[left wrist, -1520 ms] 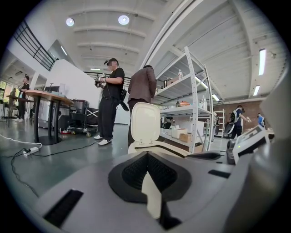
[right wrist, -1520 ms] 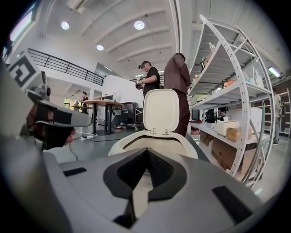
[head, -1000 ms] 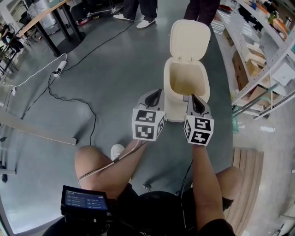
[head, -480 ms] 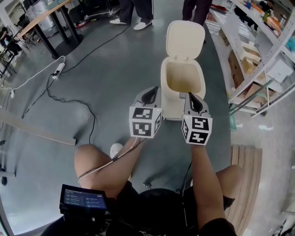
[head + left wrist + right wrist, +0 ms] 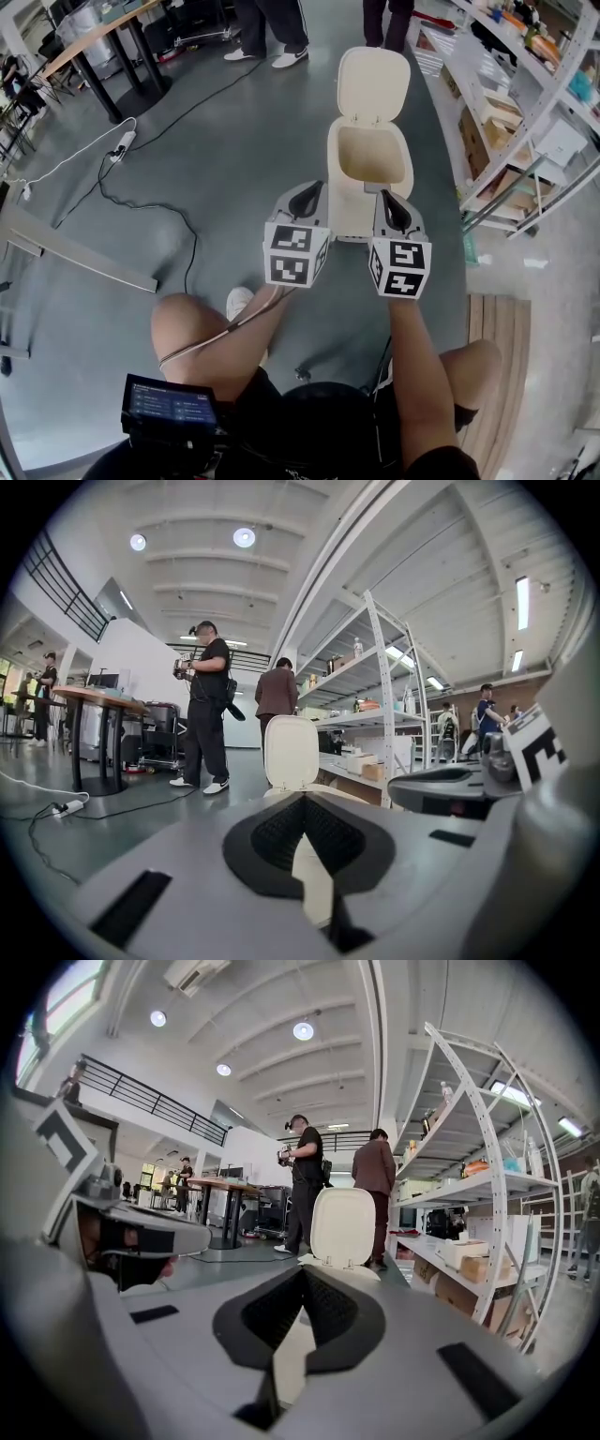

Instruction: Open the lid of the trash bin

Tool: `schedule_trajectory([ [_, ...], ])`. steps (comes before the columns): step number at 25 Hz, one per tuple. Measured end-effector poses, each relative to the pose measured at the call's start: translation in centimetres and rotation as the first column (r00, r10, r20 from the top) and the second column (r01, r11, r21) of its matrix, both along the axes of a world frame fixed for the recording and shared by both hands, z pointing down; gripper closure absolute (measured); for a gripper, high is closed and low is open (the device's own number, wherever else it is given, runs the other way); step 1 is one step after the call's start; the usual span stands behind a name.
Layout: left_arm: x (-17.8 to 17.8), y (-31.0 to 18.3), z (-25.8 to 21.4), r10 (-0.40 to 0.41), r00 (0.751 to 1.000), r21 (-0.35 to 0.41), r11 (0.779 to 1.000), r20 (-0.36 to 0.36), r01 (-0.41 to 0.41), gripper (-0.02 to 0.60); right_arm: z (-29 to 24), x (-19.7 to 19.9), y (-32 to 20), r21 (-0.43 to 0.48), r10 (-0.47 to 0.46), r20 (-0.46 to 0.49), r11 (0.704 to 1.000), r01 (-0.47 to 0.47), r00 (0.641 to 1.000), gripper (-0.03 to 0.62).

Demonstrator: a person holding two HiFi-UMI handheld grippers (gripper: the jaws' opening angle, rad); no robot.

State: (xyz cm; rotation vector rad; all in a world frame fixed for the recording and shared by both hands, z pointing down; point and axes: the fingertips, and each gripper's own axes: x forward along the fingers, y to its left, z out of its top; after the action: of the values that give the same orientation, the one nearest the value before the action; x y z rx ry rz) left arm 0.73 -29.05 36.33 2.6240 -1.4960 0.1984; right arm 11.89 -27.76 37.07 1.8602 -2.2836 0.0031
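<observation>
Holding left gripper and right gripper side by side at the near side of the trash bin, jaws of each clenched together on nothing. Just beyond, seeing the cream bin upright on the grey floor, lid open and standing up from the bin's far edge. Farther past the bin, two people's legs; right of the bin, a metal shelf rack.
</observation>
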Motion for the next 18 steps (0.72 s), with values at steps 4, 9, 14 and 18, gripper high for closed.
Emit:
schedule_trajectory([
  [4,-0.4,1.7,0.1,-0.006,1.000,-0.010,1.000,-0.022,0.005,0.583,-0.1,-0.6,1.6,0.007,-0.003,0.006,1.000,0.003,1.000,0.588],
  [9,-0.6,3.7,-0.6,0.013,1.000,0.018,1.000,-0.010,-0.013,0.583,-0.4,-1.3,3.6,0.013,-0.009,-0.007,1.000,0.009,1.000,0.588],
  [14,-1.9,5.4,-0.8,0.006,1.000,0.035,0.999,0.014,-0.006,0.583,-1.2,-1.8,5.2,0.025,-0.010,0.006,1.000,0.010,1.000,0.588],
  [18,-2.2,6.7,-0.7,0.008,0.999,0.043,0.999,0.041,-0.010,0.583,-2.0,-2.4,6.2,0.048,-0.016,-0.035,0.999,0.018,0.999,0.588],
])
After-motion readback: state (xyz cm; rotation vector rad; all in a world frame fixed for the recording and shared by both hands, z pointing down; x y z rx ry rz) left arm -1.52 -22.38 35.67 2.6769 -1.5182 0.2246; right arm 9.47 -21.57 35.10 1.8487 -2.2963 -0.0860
